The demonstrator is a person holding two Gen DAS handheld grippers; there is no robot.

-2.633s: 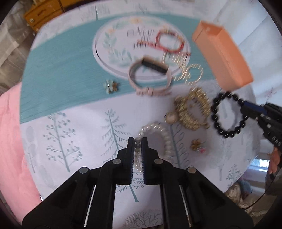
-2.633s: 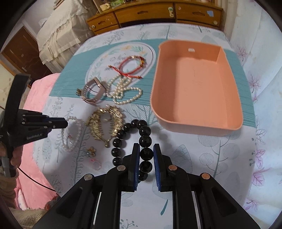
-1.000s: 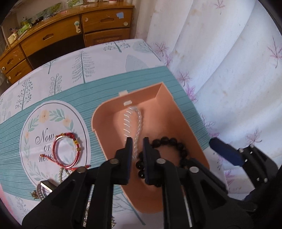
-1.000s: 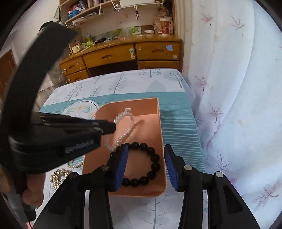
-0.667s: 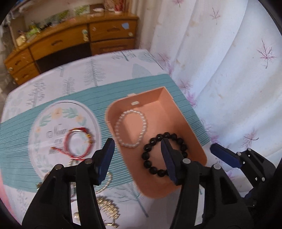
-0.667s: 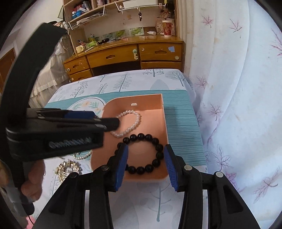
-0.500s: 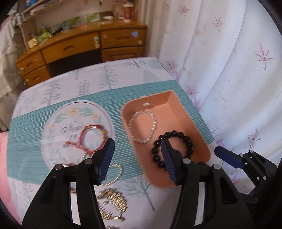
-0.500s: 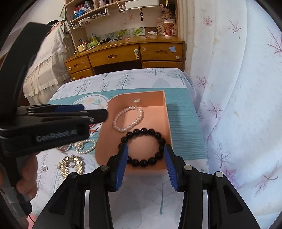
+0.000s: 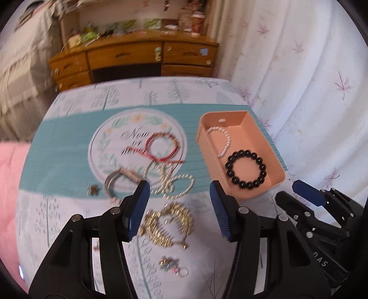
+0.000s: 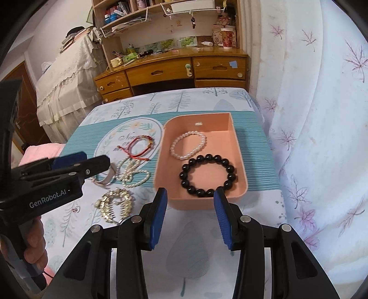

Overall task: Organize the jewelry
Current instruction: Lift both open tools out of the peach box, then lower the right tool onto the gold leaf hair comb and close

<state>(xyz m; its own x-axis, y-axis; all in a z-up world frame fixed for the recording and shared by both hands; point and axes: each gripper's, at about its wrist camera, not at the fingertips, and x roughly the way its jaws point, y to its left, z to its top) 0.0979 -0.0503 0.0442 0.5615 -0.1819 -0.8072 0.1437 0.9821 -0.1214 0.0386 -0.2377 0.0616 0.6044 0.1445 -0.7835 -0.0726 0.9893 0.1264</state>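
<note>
Both grippers are black plastic with ribbed blue pads and silver screws: the left gripper (image 9: 179, 211), printed "GenRobot.AI" in white on its side, and the right gripper (image 10: 189, 216).

A lived-in bedroom at home.
A wooden desk with drawers (image 10: 174, 69) spans the upper middle, cluttered shelves (image 10: 138, 13) above it, a lace-covered bed (image 10: 66, 76) at upper left, leaf-print curtains (image 10: 310, 92) down the right, and a tree-patterned cloth (image 10: 184, 99) over the tabletop in the centre.
</note>
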